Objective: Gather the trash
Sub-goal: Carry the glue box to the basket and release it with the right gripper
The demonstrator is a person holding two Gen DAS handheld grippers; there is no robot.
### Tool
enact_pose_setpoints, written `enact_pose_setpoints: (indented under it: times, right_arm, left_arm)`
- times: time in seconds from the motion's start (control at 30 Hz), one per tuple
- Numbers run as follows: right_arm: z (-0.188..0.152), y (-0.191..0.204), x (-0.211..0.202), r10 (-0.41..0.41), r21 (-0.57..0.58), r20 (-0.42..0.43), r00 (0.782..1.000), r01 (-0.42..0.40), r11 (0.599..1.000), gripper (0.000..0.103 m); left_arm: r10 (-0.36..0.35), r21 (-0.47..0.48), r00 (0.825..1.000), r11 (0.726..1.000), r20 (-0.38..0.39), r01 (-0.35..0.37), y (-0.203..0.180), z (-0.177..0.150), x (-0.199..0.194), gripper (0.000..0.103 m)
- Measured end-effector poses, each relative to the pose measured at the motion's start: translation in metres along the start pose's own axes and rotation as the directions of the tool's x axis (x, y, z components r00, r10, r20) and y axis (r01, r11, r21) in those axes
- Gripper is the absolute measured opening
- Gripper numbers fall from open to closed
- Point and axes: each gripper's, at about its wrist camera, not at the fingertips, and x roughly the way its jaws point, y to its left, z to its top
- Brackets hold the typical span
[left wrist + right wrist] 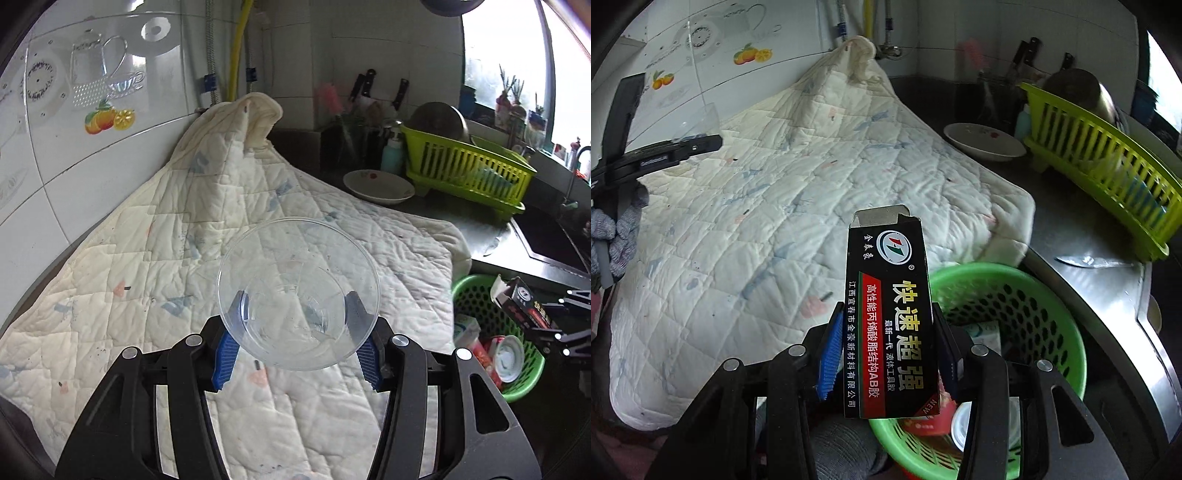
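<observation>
My left gripper is shut on a clear plastic cup, its mouth facing the camera, held in the air above the quilted cream cloth. My right gripper is shut on a black glue carton with red and gold print and an open top flap, held over the near edge of the green trash basket. From the left wrist view the same carton hangs over that basket, which holds a white lid and several packets. The left gripper's black frame shows at the left of the right wrist view.
A white bowl sits on the dark counter past the cloth. A yellow-green dish rack stands at the back right with a pot in it. Knives hang on the wall. The sink lies beside the basket. A knife rests on the steel counter.
</observation>
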Motion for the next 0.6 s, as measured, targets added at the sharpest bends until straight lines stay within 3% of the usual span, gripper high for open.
enact_pose_setpoints:
  times: [0.13, 0.37, 0.6]
  right_arm:
    - [-0.021, -0.034, -0.007, -0.077, 0.066, -0.011, 0.997, 0.077, 0.995, 0.043]
    - [-0.044, -0.069, -0.009, -0.138, 0.156, -0.033, 0.99, 0.141, 0.978, 0.043]
    - [-0.064, -0.095, -0.003, -0.144, 0.249, -0.048, 0.989, 0.151, 0.957, 0.045]
  left_arm:
    - [-0.048, 0.022, 0.999, 0.999, 0.011, 0.048, -0.031, -0.004, -0.013, 0.053]
    - [-0.116, 0.066, 0.993, 0.991, 0.006, 0.116, -0.078, -0.008, -0.019, 0.053]
    - [-0.171, 0.104, 0.985, 0.98, -0.016, 0.171, -0.117, -0.008, -0.012, 0.053]
